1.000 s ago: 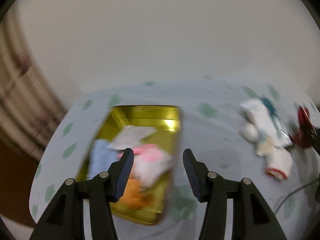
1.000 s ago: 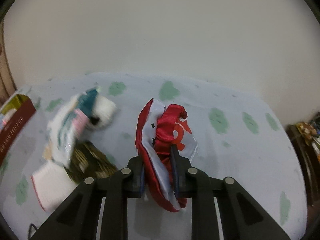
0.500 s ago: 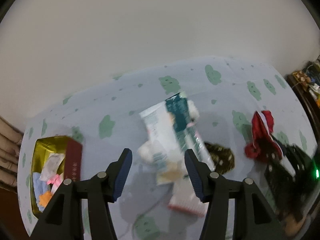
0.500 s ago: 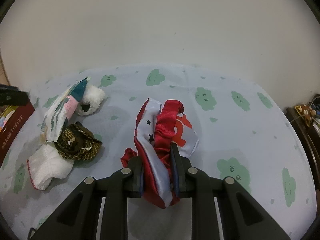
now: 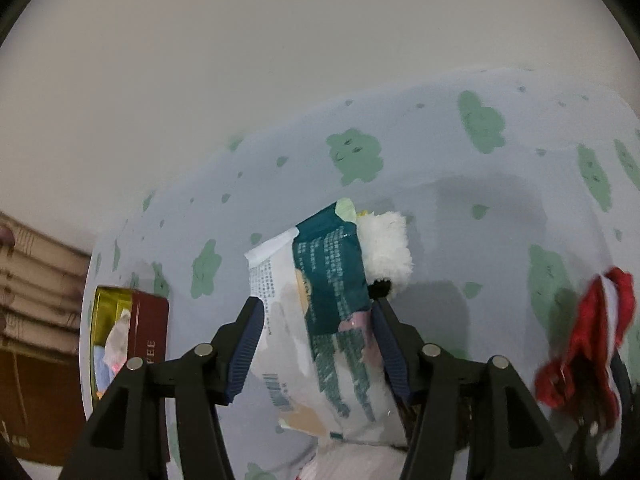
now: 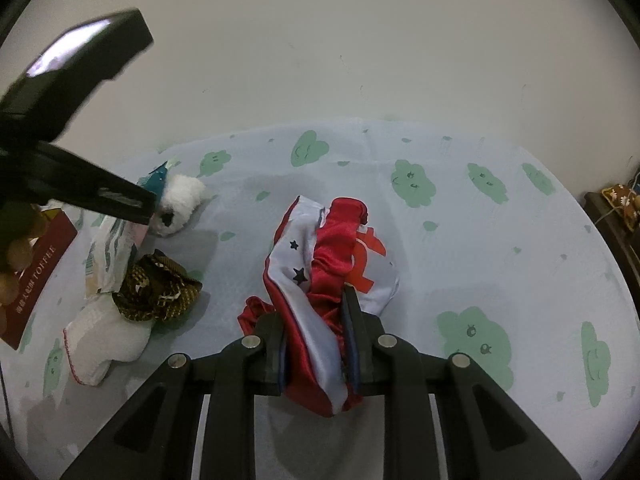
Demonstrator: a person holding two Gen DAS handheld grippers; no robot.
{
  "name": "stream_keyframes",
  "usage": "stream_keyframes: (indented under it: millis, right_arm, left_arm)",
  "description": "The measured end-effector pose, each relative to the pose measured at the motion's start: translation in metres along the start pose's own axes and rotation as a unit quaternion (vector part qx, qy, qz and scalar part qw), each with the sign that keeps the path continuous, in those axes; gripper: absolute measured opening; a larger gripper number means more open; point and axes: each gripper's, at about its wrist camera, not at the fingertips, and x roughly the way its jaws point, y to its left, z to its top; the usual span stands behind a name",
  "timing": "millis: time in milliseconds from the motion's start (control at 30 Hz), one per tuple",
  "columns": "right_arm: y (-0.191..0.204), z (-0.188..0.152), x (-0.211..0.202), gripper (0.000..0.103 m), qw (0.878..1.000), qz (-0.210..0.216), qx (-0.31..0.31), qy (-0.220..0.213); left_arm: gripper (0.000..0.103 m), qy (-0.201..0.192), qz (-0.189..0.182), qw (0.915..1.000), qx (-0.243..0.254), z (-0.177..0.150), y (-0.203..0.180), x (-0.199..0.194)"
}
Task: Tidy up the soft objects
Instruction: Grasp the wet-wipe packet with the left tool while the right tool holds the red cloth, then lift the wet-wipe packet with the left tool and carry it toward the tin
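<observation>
Left tongs (image 5: 318, 344) opening astride packet (image 5: 316, 320), pads clear; right tongs (image 6: 316, 338) clamp red cloth (image 6: 320, 280), hem hidden

A plain off-white wall (image 6: 320, 60) stands behind the counter (image 6: 500, 248), which has a pale blue cloth with green clouds. Dark furniture (image 6: 616, 216) is at right.

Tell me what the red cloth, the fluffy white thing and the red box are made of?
Red cloth: looks like satin, shiny and slippery, with glossy folds. Fluffy white thing: probably plush or fleece, with a fuzzy, matte pile. Red box: likely a tin, since its inside gleams gold like metal.
</observation>
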Motion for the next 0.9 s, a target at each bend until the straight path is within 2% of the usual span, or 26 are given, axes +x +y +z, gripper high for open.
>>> stream_keyframes:
  millis: [67, 167, 267, 367, 467, 533, 667, 800, 900]
  right_arm:
    - [0.0, 0.0, 0.001, 0.021, 1.0, 0.003, 0.0, 0.002]
    - [-0.002, 0.0, 0.002, 0.022, 1.0, 0.008, 0.003, 0.006]
    - [-0.004, 0.0, 0.003, 0.022, 1.0, 0.013, 0.009, 0.007]
    - [-0.006, 0.0, 0.003, 0.022, 1.0, 0.016, 0.014, 0.008]
    - [-0.008, 0.001, 0.004, 0.022, 1.0, 0.02, 0.018, 0.009]
    - [-0.008, 0.001, 0.005, 0.022, 1.0, 0.02, 0.018, 0.01]
    - [-0.006, 0.001, 0.006, 0.022, 1.0, 0.017, 0.014, 0.012]
    - [-0.006, 0.0, 0.006, 0.023, 1.0, 0.017, 0.016, 0.012]
    - [-0.005, 0.0, 0.006, 0.024, 1.0, 0.016, 0.015, 0.013]
  left_arm:
    - [0.058, 0.001, 0.002, 1.0, -0.001, -0.001, 0.001, 0.004]
    - [0.058, -0.011, 0.025, 0.9995, 0.014, -0.006, 0.001, 0.003]
    - [0.058, 0.003, 0.028, 0.9996, 0.001, -0.008, 0.009, 0.01]
    - [0.056, 0.013, -0.002, 0.9997, -0.021, -0.013, 0.024, 0.017]
    - [0.04, 0.037, -0.039, 0.9977, -0.043, -0.021, 0.045, 0.026]
    - [0.039, 0.047, -0.064, 0.9955, -0.051, -0.028, 0.06, 0.032]
    - [0.031, 0.03, -0.103, 0.9929, -0.051, -0.038, 0.086, 0.026]
    - [0.027, 0.025, -0.153, 0.9863, -0.057, -0.042, 0.103, 0.017]
    - [0.025, 0.034, -0.204, 0.9751, -0.08, -0.045, 0.116, 0.011]
